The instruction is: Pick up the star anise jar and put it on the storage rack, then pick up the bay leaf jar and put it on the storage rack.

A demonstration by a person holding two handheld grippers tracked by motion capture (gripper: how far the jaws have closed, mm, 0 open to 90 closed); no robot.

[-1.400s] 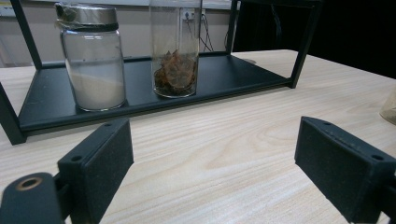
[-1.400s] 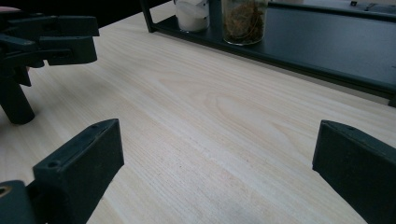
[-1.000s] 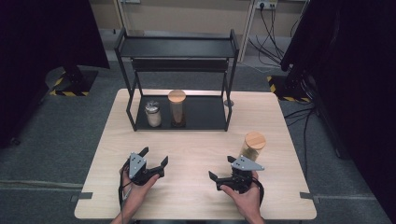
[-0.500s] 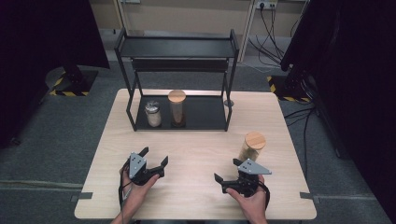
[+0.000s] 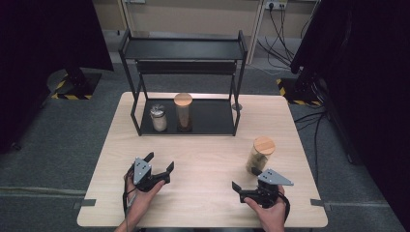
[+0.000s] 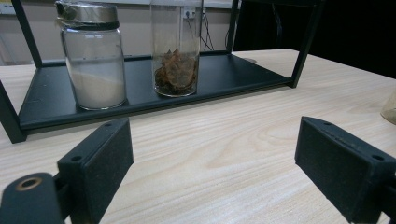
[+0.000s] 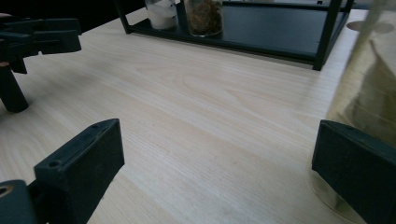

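The wooden-lidded glass jar [image 5: 260, 154] stands upright beside the right gripper [image 5: 247, 187], both grippers' jaws spread, empty.

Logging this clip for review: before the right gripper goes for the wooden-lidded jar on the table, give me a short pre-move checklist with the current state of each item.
1. Right gripper open: ok, fingers spread with nothing between them.
2. Loose jar upright with its wooden lid on: ok.
3. Jar lined up between the right fingers: not ok, in the right gripper view it sits at the right edge beside one finger.
4. Left gripper open and apart from the jar: ok.
5. Free room on the shelf rack beside the tall jar and the short jar: ok.
6. Lid tightness: cannot tell.
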